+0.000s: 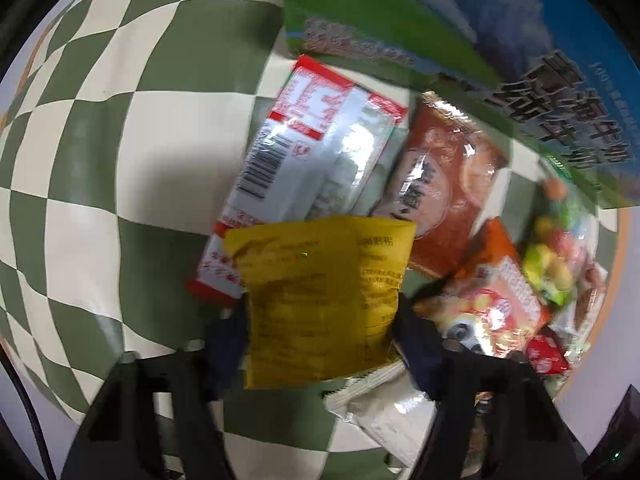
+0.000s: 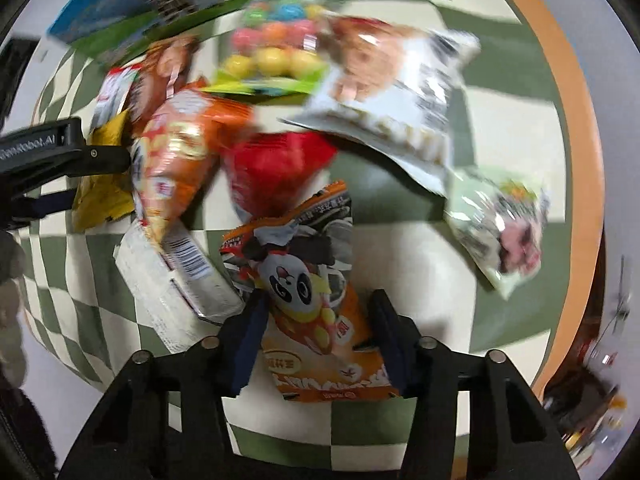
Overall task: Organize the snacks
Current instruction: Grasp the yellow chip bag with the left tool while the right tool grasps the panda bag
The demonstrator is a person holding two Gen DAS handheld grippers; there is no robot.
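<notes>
My left gripper is shut on a yellow snack packet and holds it above the checkered cloth. Past it lie a red-and-white packet, a brown-red packet and an orange packet. My right gripper is shut on an orange panda packet. In the right wrist view the left gripper with the yellow packet shows at far left. Around lie an orange packet, a red packet and a white packet.
A blue-and-green printed box stands at the back; it also shows in the right wrist view. A bag of coloured candy balls lies before it. A pale green packet lies right, near the table's orange rim.
</notes>
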